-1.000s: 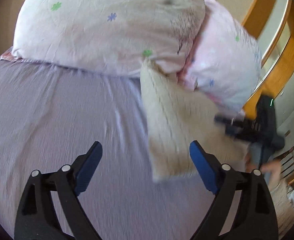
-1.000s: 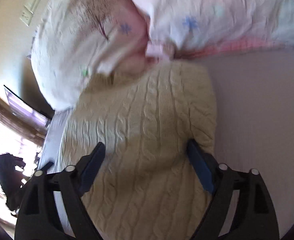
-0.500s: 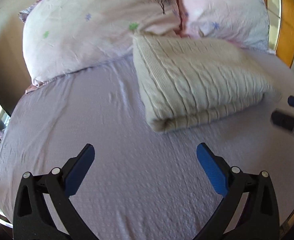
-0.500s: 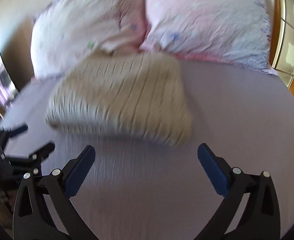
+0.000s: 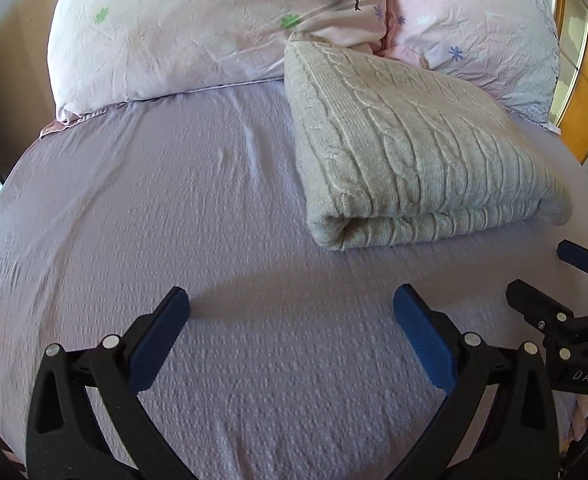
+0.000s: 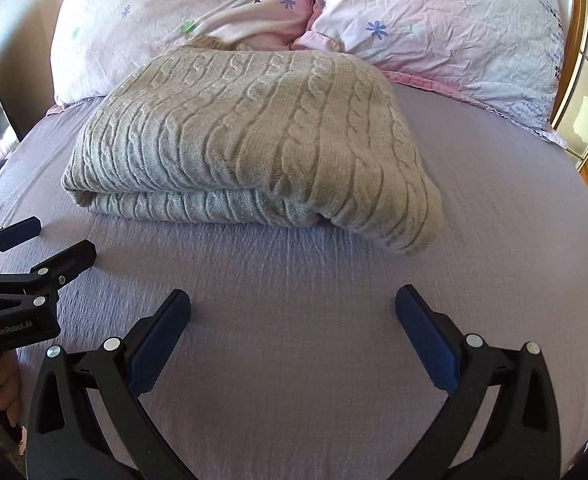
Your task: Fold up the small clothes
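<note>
A cream cable-knit sweater (image 5: 406, 148) lies folded in a thick rectangle on the lilac bed sheet (image 5: 173, 208), its far end against the pillows. It also shows in the right wrist view (image 6: 249, 136). My left gripper (image 5: 291, 312) is open and empty, hovering over bare sheet in front and to the left of the sweater. My right gripper (image 6: 294, 312) is open and empty, hovering over sheet in front of the sweater. Each gripper shows at the edge of the other's view: the right one (image 5: 550, 276) and the left one (image 6: 41, 242).
Two pink floral pillows (image 6: 181, 12) (image 6: 446, 20) stand along the head of the bed behind the sweater. A wooden frame with glass panes (image 6: 586, 92) rises at the far right. The sheet (image 6: 294, 280) spreads wide around the sweater.
Both grippers have pulled back from the sweater toward the near side of the bed. The sweater now lies folded and free, and the views have levelled and steadied.
</note>
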A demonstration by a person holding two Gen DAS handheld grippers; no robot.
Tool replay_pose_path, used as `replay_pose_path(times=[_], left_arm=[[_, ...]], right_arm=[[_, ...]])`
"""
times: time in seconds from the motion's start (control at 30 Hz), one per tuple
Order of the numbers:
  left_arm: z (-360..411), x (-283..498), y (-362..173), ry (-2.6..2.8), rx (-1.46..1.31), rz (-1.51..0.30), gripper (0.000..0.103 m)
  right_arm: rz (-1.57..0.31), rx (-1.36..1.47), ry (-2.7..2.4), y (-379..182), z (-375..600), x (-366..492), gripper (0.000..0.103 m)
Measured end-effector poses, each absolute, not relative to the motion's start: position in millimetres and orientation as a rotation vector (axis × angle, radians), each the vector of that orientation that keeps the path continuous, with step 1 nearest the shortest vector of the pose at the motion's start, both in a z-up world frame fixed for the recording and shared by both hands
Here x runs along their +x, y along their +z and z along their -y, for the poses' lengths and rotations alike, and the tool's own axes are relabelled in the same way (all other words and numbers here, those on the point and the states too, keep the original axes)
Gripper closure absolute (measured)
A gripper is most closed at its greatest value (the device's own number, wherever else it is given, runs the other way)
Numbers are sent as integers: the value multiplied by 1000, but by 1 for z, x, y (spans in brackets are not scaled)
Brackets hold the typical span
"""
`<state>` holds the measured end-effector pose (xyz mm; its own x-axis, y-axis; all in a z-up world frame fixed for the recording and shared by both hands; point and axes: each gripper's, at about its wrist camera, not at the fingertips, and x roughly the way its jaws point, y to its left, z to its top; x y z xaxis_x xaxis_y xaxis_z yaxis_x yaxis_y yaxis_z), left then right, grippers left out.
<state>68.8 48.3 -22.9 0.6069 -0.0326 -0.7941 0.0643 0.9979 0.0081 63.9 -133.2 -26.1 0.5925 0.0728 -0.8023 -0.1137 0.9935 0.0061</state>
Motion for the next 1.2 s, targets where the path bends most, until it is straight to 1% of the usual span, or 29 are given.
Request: replay_pose_path(times=[1.2], left_arm=[[-49, 69, -23, -58, 38, -917, 2]], right_arm=[[-931, -50, 113, -26, 135, 66, 1]])
